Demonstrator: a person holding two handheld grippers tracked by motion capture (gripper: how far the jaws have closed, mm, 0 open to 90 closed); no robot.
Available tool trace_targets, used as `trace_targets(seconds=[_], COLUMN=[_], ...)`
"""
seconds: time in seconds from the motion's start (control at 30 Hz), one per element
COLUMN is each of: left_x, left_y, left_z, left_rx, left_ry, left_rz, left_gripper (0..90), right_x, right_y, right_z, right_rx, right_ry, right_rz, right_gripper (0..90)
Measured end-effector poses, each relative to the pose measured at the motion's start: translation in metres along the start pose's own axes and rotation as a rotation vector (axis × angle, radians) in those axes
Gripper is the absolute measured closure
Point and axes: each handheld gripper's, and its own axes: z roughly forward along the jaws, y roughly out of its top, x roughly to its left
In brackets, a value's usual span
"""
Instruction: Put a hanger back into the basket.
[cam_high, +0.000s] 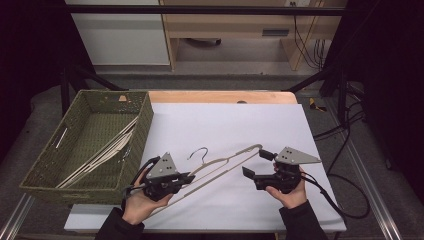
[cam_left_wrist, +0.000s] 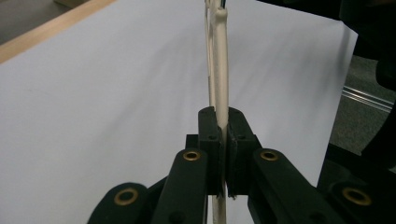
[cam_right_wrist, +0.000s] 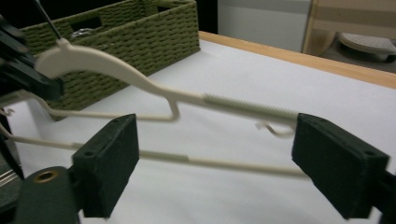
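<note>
Cream hanger (cam_high: 225, 162) lifted over the white sheet (cam_high: 225, 125), slanting between both grippers. Left gripper (cam_high: 187, 177) clamped shut on its arm near the metal hook (cam_high: 199, 152); bar runs straight out from between the pads. Right gripper (cam_high: 257, 164) jaws wide apart, hanger's far end passing across the gap, touching neither pad. Green wicker basket (cam_high: 145, 120) just beyond the left jaws, more hangers (cam_high: 100, 155) inside.

So we've got a wooden table (cam_high: 220, 96), and most of its top is covered by a big white sheet (cam_high: 235, 130). Over at about 9 o'clock a green woven basket (cam_high: 142, 125) sits at the sheet's edge, hanging past the table's side.
</note>
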Motion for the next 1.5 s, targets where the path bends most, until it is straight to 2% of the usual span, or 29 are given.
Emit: trace_targets(seconds=[0.17,0.2,0.3,0.43,0.53,0.67,0.83,0.93,1.07,1.17,1.3,1.5], left_x=[0.007,0.009,0.012,0.016,0.017,0.019,0.028,0.035,0.044,0.053,0.065,0.087], left_y=[0.002,0.002,0.003,0.005,0.010,0.017,0.030,0.040,0.049,0.055,0.057,0.050], left_z=[-0.017,-0.021,-0.030,-0.041,-0.047,-0.056,-0.068,-0.081,-0.094,-0.107,-0.120,-0.140], left_rx=[-0.041,-0.049,-0.072,-0.096,-0.110,-0.135,-0.133,-0.120,-0.120,-0.106,-0.106,-0.101], left_ry=[0.038,0.045,0.073,0.083,0.091,0.104,0.131,0.155,0.165,0.194,0.248,0.295], left_rz=[-0.024,-0.027,-0.043,-0.054,-0.047,-0.036,-0.027,-0.006,0.005,0.022,0.026,0.016], left_gripper=[86.9,86.9,86.9,86.9,86.9,86.9,86.9,86.9,87.0,87.0,87.0,87.0], right_x=[-0.010,-0.012,-0.016,-0.021,-0.023,-0.024,-0.025,-0.026,-0.025,-0.026,-0.026,-0.026], right_y=[-0.005,-0.006,-0.007,-0.008,-0.008,-0.006,-0.005,-0.004,-0.004,-0.004,-0.004,-0.004], right_z=[-0.006,-0.007,-0.009,-0.013,-0.017,-0.020,-0.024,-0.026,-0.026,-0.025,-0.025,-0.027], right_rx=[0.007,0.006,0.003,-0.001,-0.005,-0.013,-0.019,-0.027,-0.029,-0.022,-0.021,-0.028], right_ry=[-0.052,-0.057,-0.080,-0.105,-0.126,-0.131,-0.136,-0.133,-0.137,-0.134,-0.132,-0.132], right_rz=[0.041,0.033,0.050,0.062,0.061,0.062,0.060,0.060,0.066,0.063,0.069,0.069], right_gripper=[10.4,9.4,7.0,4.7,3.6,3.2,3.3,3.3,3.3,3.3,3.4,3.2])
